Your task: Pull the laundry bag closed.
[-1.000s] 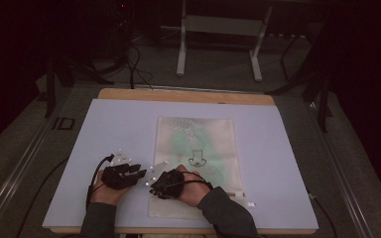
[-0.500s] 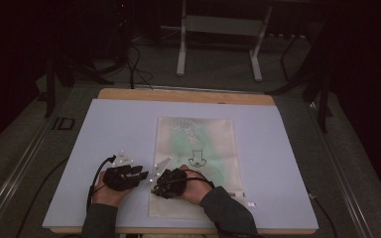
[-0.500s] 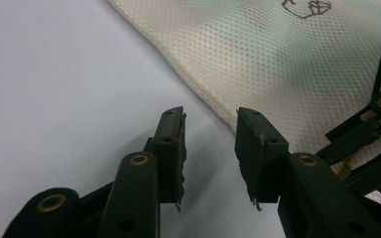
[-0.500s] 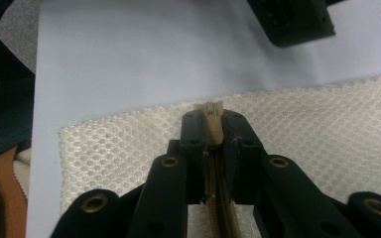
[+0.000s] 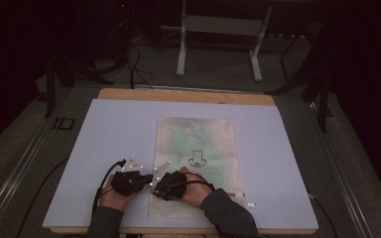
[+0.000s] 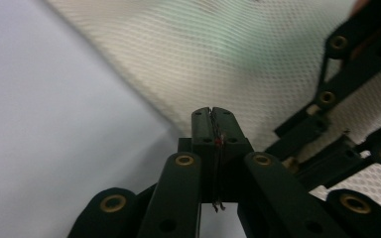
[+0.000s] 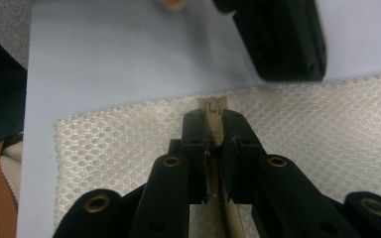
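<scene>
I see the mesh laundry bag (image 5: 194, 163) lying flat in the lower middle of the high view, on the pale sheet covering the desk (image 5: 104, 134); a green garment shows faintly through its netting, with a small dark print near the middle. Both my hands sit at the bag's lower left edge; the left gripper (image 5: 138, 179) lies just left of that edge, the right gripper (image 5: 159, 182) over the bag's corner, the two nearly touching.

In the left gripper view, the left gripper (image 6: 213, 121) has its jaws pressed together in the centre of the frame, having just been closing; a thin dark strand runs in the seam between them, and I cannot tell whether any mesh is caught; the bag's edge runs diagonally behind them.

In the right gripper view, the right gripper (image 7: 213, 124) is clamped on the beige zipper (image 7: 212, 106), whose end pokes out above the tips; the zipper tape runs down between the jaws.
</scene>
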Motion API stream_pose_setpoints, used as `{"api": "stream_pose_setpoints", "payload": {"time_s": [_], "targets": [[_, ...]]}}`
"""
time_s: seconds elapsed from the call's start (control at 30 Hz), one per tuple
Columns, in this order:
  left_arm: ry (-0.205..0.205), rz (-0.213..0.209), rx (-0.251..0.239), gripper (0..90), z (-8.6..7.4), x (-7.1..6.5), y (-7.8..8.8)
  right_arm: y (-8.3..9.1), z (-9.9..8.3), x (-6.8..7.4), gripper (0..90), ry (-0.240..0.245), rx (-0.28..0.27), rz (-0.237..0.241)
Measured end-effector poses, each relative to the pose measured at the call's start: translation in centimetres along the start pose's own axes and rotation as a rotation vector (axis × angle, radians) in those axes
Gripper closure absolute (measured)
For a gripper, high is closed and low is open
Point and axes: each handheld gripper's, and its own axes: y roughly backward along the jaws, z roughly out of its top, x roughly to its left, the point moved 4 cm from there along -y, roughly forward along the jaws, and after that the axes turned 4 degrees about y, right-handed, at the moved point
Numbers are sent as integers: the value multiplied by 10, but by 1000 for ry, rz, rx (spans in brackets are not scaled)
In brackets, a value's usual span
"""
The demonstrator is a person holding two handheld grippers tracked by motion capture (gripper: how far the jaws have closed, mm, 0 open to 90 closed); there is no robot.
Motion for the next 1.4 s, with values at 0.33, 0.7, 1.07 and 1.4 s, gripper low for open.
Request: {"api": "stream_pose_setpoints", "payload": {"time_s": [0.33, 0.7, 1.07, 1.4], "targets": [[-36, -10, 49, 890, -2, -6, -7, 0, -1, 0, 818, 10, 0, -1], [8, -66, 75, 895, -6, -3, -11, 0, -1, 0, 819, 10, -7, 9], [-5, -44, 82, 898, -5, -5, -11, 3, -4, -1, 825, 34, 8, 2], [-6, -43, 83, 898, -5, -5, -11, 6, -7, -1, 826, 32, 12, -1]]}}
